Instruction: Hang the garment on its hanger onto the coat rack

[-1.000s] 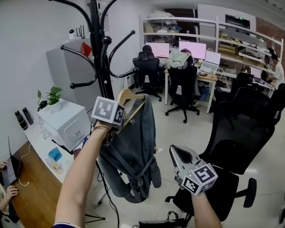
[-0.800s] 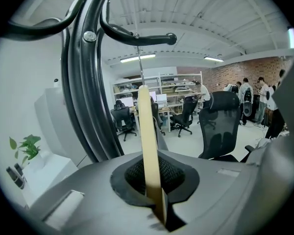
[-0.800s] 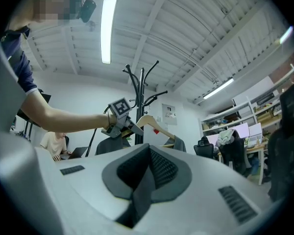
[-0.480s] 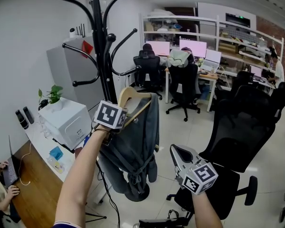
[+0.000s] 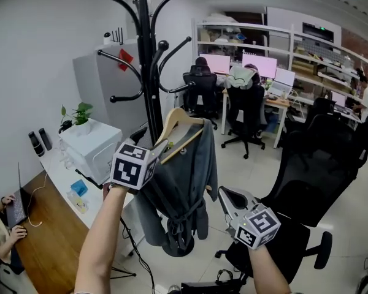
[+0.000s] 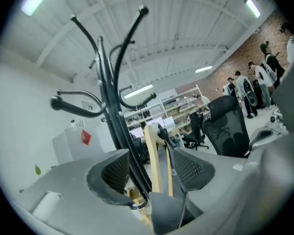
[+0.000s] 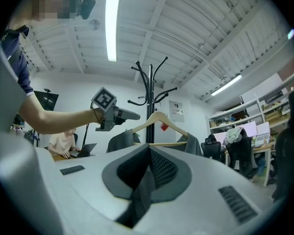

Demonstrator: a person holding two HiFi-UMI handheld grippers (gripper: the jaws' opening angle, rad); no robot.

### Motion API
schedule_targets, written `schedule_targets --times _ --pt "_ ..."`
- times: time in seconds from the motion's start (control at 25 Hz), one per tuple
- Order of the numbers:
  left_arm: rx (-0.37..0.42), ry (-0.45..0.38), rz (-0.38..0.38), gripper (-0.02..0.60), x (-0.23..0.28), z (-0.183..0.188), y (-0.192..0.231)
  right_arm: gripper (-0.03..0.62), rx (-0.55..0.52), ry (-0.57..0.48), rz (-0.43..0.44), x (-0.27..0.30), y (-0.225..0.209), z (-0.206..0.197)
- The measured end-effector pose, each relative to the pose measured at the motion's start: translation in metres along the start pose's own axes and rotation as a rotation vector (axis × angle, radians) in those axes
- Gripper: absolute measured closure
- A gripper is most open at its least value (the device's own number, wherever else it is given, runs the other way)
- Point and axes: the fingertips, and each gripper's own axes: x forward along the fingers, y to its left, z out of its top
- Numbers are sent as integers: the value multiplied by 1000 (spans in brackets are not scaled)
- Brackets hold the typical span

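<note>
A grey robe point(image 5: 185, 182) hangs on a wooden hanger point(image 5: 183, 129) right beside the pole of the black coat rack point(image 5: 148, 84); the hanger's hook is hidden behind the pole. My left gripper point(image 5: 156, 146) is at the hanger's left shoulder. Its jaws have just been opening, and they now stand wide with the hanger's wood point(image 6: 153, 155) and the rack's pole point(image 6: 118, 131) between them, the pads not pressing. My right gripper point(image 5: 224, 193) is lower right of the robe, shut and empty. From it I see the hanger point(image 7: 159, 121) and the left gripper point(image 7: 118, 114).
A white cabinet point(image 5: 89, 149) with a plant and a wooden desk point(image 5: 43, 237) lie to the left, below the rack. A black office chair point(image 5: 306, 188) stands close on the right. Desks with monitors point(image 5: 257, 66) and seated people fill the back.
The left gripper has risen and opened its jaws off the hanger. The robe and hanger sit higher and closer to the rack's pole. The right gripper has barely shifted.
</note>
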Motion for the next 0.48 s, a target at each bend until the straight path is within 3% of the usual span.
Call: schedule_targets --times 0.08,0.16,0.32,0.48 --pt "-85 -113 11 387 -35 4 -7 592 1 13 26 0 11 -6" --pt "-143 -171 2 421 -57 -4 -21 592 -5 18 41 1 18 -9" --pt "-219 -165 -23 576 -78 -43 -49 592 -18 22 63 4 40 -4" --pt "-359 -170 -107 577 -97 -78 -81 592 -36 11 43 2 58 7"
